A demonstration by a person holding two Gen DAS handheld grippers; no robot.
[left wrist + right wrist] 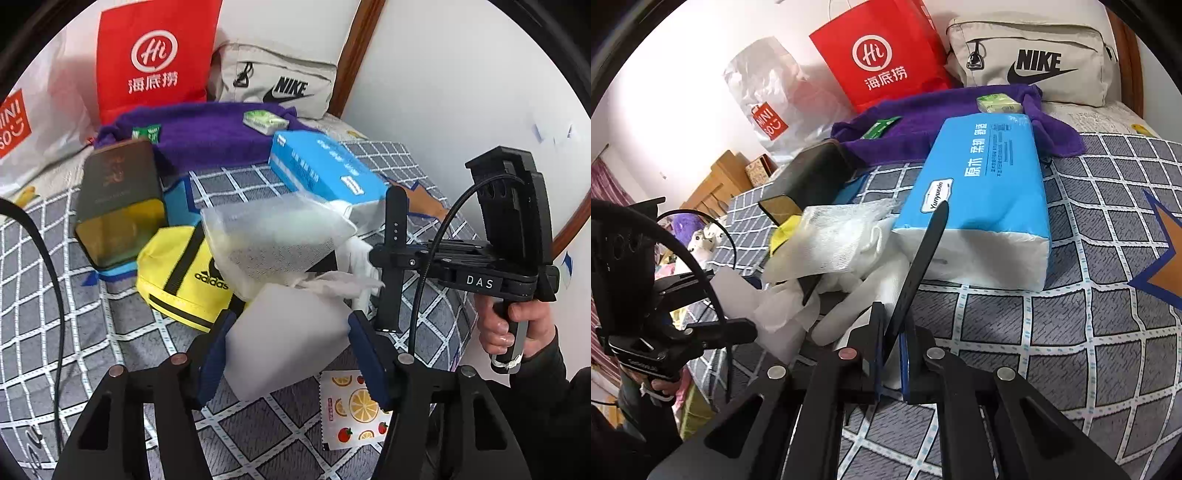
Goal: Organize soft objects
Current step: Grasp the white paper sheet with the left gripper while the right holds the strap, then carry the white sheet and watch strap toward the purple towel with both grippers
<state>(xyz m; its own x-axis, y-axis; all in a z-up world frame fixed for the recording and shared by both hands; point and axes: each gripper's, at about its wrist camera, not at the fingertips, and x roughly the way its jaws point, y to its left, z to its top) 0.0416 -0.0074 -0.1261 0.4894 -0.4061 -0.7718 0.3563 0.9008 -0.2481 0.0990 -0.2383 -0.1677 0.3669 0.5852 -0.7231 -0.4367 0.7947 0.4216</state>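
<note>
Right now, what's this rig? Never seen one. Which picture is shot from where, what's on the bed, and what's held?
No robot: a person holds two hand-held tongs, each with a fisheye camera looking along its fingers. The left view shows the left tongs around a white foam block, pads at its sides. The right view shows the right tongs shut on a black strap. On the checked bedspread: blue tissue pack, purple towel, yellow Adidas pouch, Nike bag.

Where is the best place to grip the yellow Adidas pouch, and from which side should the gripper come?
Probably the yellow Adidas pouch at its near bottom edge, approached from the front left: the clear plastic bag overlaps its right side and the dark tin stands behind it.
</note>
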